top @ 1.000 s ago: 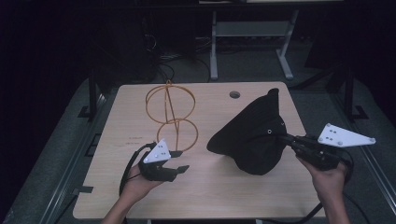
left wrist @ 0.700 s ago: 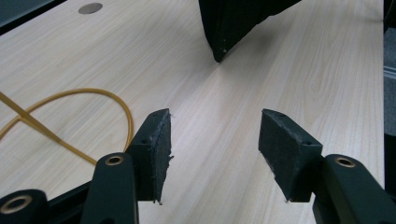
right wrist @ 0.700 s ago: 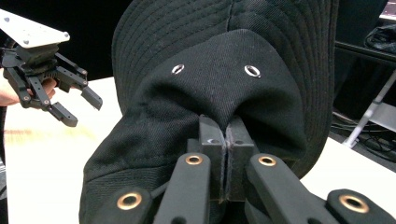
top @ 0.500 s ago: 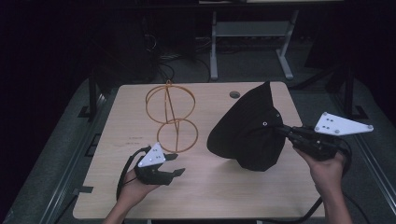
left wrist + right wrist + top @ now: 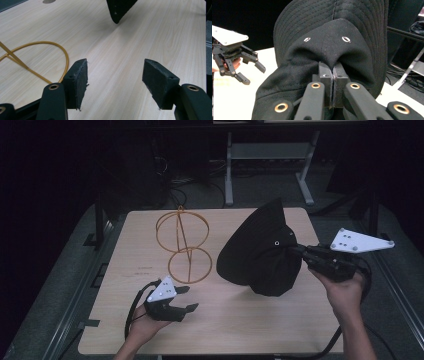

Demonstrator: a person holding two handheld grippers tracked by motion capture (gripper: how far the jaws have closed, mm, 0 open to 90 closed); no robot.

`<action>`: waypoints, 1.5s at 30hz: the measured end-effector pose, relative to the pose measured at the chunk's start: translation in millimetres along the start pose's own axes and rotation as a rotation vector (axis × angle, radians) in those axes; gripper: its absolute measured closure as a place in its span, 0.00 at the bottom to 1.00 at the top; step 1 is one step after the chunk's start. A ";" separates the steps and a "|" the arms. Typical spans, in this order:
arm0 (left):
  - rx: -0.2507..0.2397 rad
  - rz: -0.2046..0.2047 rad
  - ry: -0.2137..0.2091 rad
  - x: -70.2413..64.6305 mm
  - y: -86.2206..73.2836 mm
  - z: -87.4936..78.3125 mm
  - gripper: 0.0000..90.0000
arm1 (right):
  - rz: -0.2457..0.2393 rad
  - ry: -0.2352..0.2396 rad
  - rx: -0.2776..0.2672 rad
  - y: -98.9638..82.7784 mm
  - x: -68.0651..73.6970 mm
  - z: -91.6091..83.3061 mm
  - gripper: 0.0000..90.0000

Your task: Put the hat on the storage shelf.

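Note:
A black bucket hat (image 5: 260,255) hangs lifted over the right half of the table, with my right gripper (image 5: 295,251) shut on a pinch of its crown. In the right gripper view the jaws meet on the hat's fabric (image 5: 329,47) just below two metal eyelets. An orange wire stand (image 5: 182,245) made of rings rises left of the hat. My left gripper (image 5: 186,299) rests near the table's front left, open, nothing between its pads (image 5: 78,82). The left gripper view has the stand's base ring (image 5: 50,53) to the left and the hat's brim tip (image 5: 117,10) ahead.
The light wooden table (image 5: 240,320) has a round cable hole at its back edge (image 5: 48,1). Dark floor, cables and a metal frame (image 5: 265,155) lie behind it. Bare tabletop stretches between the two grippers.
My right gripper has lifted the hat a little higher and tipped it more upright. My left gripper has slid slightly toward the front edge and stayed open.

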State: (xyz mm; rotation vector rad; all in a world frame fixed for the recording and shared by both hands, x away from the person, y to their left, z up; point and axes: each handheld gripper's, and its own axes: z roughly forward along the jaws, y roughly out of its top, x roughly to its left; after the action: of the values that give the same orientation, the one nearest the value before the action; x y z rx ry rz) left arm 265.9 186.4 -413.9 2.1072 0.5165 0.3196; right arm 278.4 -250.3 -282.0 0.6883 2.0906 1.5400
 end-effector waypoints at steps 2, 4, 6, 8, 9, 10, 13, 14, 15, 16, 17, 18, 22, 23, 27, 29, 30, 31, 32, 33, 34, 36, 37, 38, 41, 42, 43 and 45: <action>0.004 0.000 -0.003 -0.8 -0.5 1.2 0.40 | -0.005 0.003 0.001 2.9 0.2 1.5 0.98; 0.010 0.006 -0.006 -1.7 -0.4 1.6 0.40 | -0.005 0.006 0.003 6.0 0.4 3.3 0.98; 0.013 0.017 -0.005 -1.7 -0.3 1.4 0.39 | -0.008 0.013 0.006 10.7 0.5 6.7 0.98; 0.009 0.017 -0.005 -1.7 -0.7 1.6 0.39 | -0.016 0.018 0.004 14.2 0.3 9.5 0.98; 0.007 0.016 -0.005 -1.5 -1.1 1.9 0.39 | -0.016 0.018 0.004 14.2 0.3 9.5 0.98; 0.008 0.009 -0.006 -2.0 -1.7 2.3 0.39 | -0.020 0.018 0.004 16.1 0.4 10.9 0.98; 0.013 0.009 -0.004 -2.0 -2.6 2.7 0.38 | -0.023 0.026 0.003 22.3 0.6 14.4 0.98; 0.014 0.009 -0.002 -2.2 -2.9 2.6 0.38 | -0.026 0.028 0.002 24.4 0.6 15.7 0.98; 0.013 0.012 -0.002 -2.1 -3.4 2.6 0.38 | -0.028 0.028 0.001 26.6 0.7 17.1 0.98; 0.009 0.013 -0.001 -2.2 -3.9 2.8 0.37 | -0.031 0.035 0.001 30.8 1.0 19.6 0.98; 0.009 0.011 0.002 -2.1 -4.5 2.6 0.37 | -0.037 0.036 0.000 32.2 0.7 20.8 0.98; 0.009 0.011 0.002 -2.1 -4.5 2.6 0.37 | -0.038 0.038 0.002 34.5 1.1 22.6 0.98; 0.008 0.012 0.004 -0.9 -5.5 2.7 0.37 | -0.043 0.051 0.001 41.8 2.0 29.2 0.98; 0.008 0.013 0.003 -0.6 -5.6 2.7 0.37 | -0.043 0.053 0.002 43.8 2.1 30.7 0.98; 0.003 0.009 0.002 -0.6 -5.6 2.5 0.37 | -0.043 0.061 -0.004 50.1 2.8 35.6 0.98; 0.003 0.014 0.003 -1.0 -5.5 2.6 0.37 | -0.044 0.067 -0.007 54.4 3.2 39.0 0.98; 0.010 0.021 0.005 -1.0 -5.7 2.8 0.37 | -0.048 0.072 -0.009 58.8 3.8 42.7 0.98; 0.010 0.021 0.005 -1.0 -5.7 2.8 0.37 | -0.048 0.072 -0.009 58.8 3.8 42.7 0.98; 0.011 0.022 0.006 -0.9 -6.0 2.9 0.37 | -0.053 0.077 -0.011 63.1 4.6 46.5 0.98; 0.010 0.017 0.003 -1.1 -6.4 3.0 0.37 | -0.053 0.077 -0.011 63.1 4.6 46.5 0.98; 0.009 0.015 0.004 -1.1 -6.6 2.9 0.37 | -0.054 0.080 -0.010 65.1 4.8 48.3 0.98; 0.011 0.013 0.003 -0.9 -6.8 2.6 0.37 | -0.056 0.089 -0.011 71.0 5.5 54.3 0.98; 0.006 0.013 0.004 -0.8 -7.0 2.9 0.37 | -0.056 0.089 -0.011 71.0 5.5 54.3 0.98; 0.006 0.014 0.005 -0.6 -7.1 2.8 0.37 | -0.060 0.092 -0.012 72.9 5.5 56.3 0.98; 0.007 0.014 0.005 0.1 -7.4 2.9 0.37 | -0.061 0.099 -0.014 78.3 6.3 61.9 0.98; 0.009 0.014 0.005 0.1 -7.5 3.0 0.37 | -0.066 0.104 -0.014 81.9 6.6 65.6 0.98; 0.013 0.019 0.005 0.2 -7.6 3.2 0.37 | -0.066 0.104 -0.014 81.9 6.6 65.6 0.98; 0.021 0.026 0.003 0.0 -7.8 3.9 0.37 | -0.065 0.111 -0.016 86.0 7.8 69.0 0.98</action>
State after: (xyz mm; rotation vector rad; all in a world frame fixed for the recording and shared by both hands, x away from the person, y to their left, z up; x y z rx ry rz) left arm 265.6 187.5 -422.5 2.1354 0.4965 0.3333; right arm 326.1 -173.0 -218.9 0.5356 2.1558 1.5905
